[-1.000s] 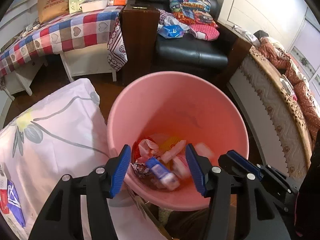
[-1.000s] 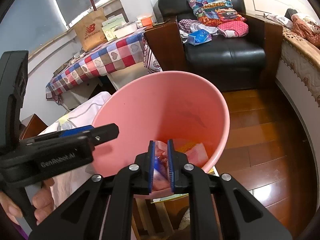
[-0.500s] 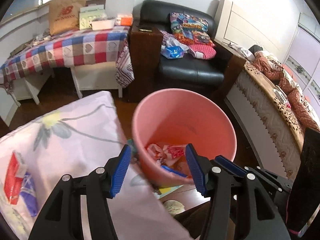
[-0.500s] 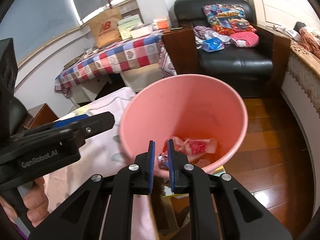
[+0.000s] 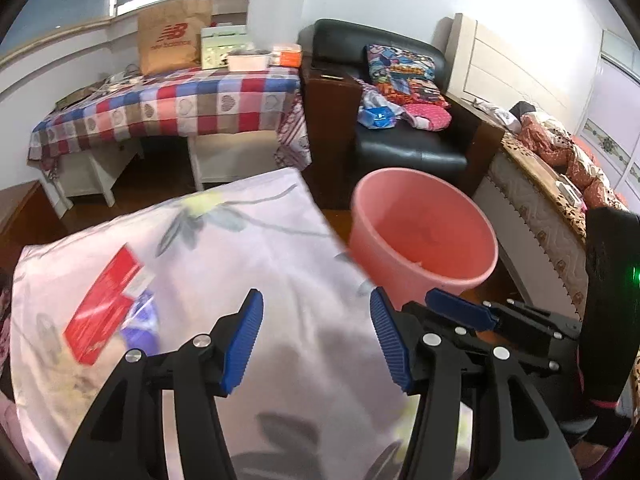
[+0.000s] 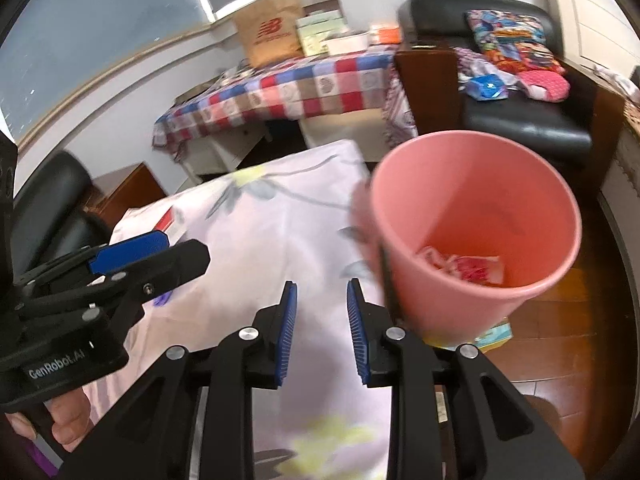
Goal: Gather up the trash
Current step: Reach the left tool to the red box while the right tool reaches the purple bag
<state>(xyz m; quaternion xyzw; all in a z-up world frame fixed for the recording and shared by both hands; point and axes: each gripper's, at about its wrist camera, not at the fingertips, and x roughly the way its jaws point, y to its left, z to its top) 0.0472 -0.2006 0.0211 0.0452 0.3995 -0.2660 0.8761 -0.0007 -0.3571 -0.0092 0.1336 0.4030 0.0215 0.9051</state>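
Looking through the left wrist view first, the left hand-held gripper [image 5: 316,336] hangs wide apart above the flowered cloth of the bench [image 5: 248,248] and holds nothing; the red packet [image 5: 102,306] lies far to the left on the cloth, with a purple wrapper [image 5: 140,320] touching its lower right side; the pink bin [image 5: 424,232] stands just beside the right edge of the bench, with some trash at its bottom; the risk I see is that the two pieces overlap, so a pinch aimed between them could take only one, or push the thin wrapper flat along the smooth cloth without lifting it; this view is blurred, so the exact edges are hard to tell.

Turning to the right wrist view, the right hand-held gripper [image 6: 318,328] stands at a narrow gap, also empty, above the cloth and close to the bin wall; the bin shows red and pink wrappers [image 6: 460,266] inside; the left hand-held gripper appears at the left side, near a corner of the red packet [image 6: 168,220]; in my judgement, a careless sweep to the right could knock the light bin and tip it, spilling what is already collected; a packet released before the rim would fall on the wooden floor [image 6: 580,320].
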